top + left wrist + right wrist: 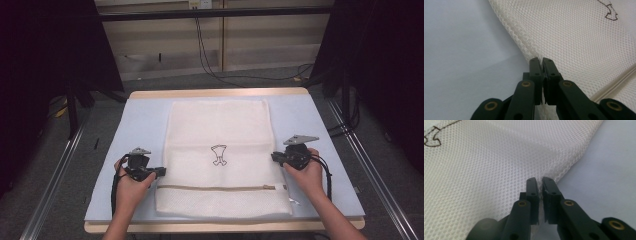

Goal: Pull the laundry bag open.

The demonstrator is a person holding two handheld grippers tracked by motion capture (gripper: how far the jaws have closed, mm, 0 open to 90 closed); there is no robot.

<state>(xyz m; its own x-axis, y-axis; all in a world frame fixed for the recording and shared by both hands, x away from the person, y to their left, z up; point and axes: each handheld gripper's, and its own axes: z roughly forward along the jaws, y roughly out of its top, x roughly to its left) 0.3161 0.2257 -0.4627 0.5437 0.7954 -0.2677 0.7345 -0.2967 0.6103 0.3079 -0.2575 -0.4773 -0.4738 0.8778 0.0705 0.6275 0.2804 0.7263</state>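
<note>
Mesh bag (220,160) zipper (220,188), high view

My mesh bag (220,150) is white open-weave netting, rough and matt, with a beige woven zip tape. My left gripper (541,62) is matt black plastic with brass rivets. The mat (140,125) looks smooth, pale blue.
</note>
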